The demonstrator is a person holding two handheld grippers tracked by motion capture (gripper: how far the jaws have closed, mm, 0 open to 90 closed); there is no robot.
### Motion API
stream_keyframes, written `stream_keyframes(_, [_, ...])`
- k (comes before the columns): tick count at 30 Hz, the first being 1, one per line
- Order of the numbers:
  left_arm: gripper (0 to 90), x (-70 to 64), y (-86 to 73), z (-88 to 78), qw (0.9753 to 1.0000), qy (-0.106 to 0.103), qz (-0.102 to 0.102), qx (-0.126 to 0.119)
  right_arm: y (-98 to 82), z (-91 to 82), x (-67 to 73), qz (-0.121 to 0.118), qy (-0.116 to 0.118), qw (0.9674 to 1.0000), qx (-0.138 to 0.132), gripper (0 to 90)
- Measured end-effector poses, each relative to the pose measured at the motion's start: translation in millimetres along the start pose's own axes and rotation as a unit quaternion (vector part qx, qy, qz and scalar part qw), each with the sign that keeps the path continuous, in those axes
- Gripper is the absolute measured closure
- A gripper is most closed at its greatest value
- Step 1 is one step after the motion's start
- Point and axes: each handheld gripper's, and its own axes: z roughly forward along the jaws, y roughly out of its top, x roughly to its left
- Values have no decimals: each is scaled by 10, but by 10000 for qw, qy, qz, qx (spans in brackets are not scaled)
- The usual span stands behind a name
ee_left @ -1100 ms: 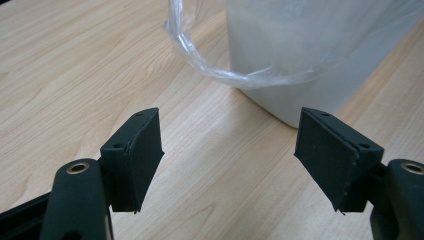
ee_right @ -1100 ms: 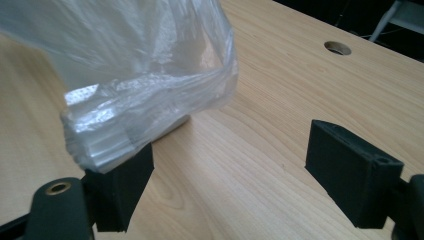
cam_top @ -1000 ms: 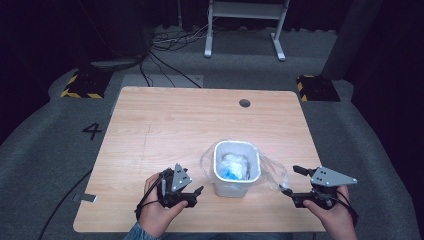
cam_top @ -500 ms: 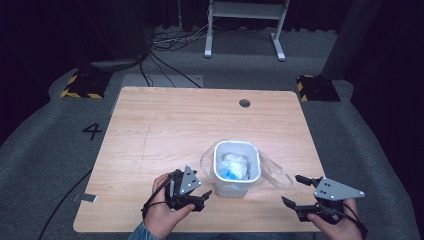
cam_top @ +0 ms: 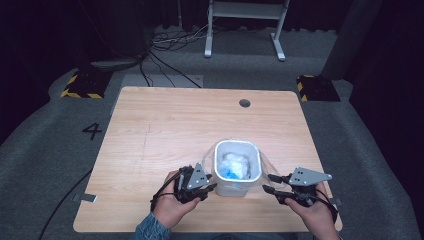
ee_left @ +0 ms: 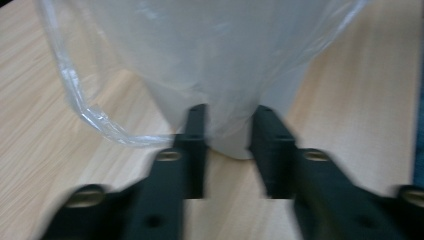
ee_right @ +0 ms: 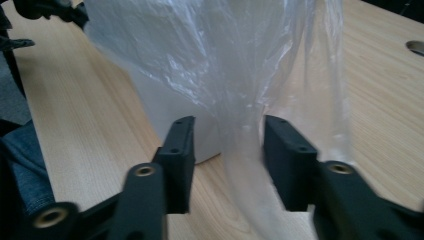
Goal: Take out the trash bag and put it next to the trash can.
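While both hands sit low at the table's (cam_top: 150, 125) near edge, the left gripper (cam_top: 210, 188) and right gripper (cam_top: 270, 184), jaws spread, flank the bag-lined white bin (cam_top: 237, 170); both have closed in on it since a second ago

Counter (cam_top: 165, 125) evenly lit from above; surrounding floor dim, corners near black. Gripper views soft, fingers (ee_left: 192, 150) blurred; glare streaks on bag (ee_right: 225, 55).
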Motion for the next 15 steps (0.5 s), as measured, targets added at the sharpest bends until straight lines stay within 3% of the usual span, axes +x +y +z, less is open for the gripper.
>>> stream_keyframes(2, [877, -18, 14, -21, 9999, -106, 66, -35, 25, 9, 20, -82, 143, 9999, 1, 731])
stream_keyframes(6, [898, -55, 58, -114, 9998, -128, 65, -97, 82, -61, 63, -228, 257, 9994, -51, 894])
stream_keyframes(15, [898, -146, 194, -434, 9988, 65, 370, -324, 277, -367, 170, -613, 84, 9975, -352, 900])
